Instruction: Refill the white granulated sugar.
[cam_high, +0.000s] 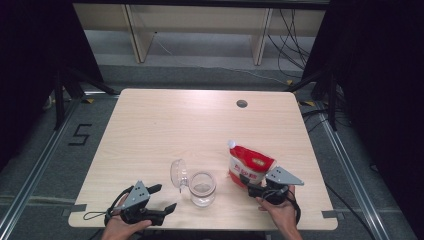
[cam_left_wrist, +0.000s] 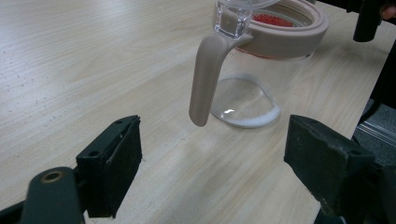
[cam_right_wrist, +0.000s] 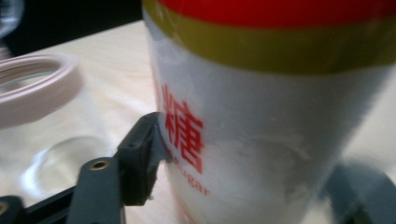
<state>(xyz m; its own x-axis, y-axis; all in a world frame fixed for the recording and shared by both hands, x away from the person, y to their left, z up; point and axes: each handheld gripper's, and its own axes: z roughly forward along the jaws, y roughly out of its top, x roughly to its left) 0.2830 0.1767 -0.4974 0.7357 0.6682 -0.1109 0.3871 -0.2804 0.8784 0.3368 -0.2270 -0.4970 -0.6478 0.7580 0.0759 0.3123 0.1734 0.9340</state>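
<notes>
Item: sugar pouch (cam_high: 249, 167) gripped beside open glass jar (cam_high: 202, 188).

Right gripper (cam_high: 254, 186): jaws closed across the pouch's lower body, one pad pressing its side; the pouch stands just right of the jar, spout uppermost and leaning away from it. Left gripper (cam_high: 162, 199): jaws wide, nothing between them, near the jar's left, facing its handle (cam_left_wrist: 207, 77). Jar lid (cam_high: 178, 173) hinged open. The pouch's spout must likely tip left toward the jar mouth.

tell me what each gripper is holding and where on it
The right gripper clamps the sugar pouch at its lower body. The left gripper holds nothing, jaws open beside the jar.
</notes>
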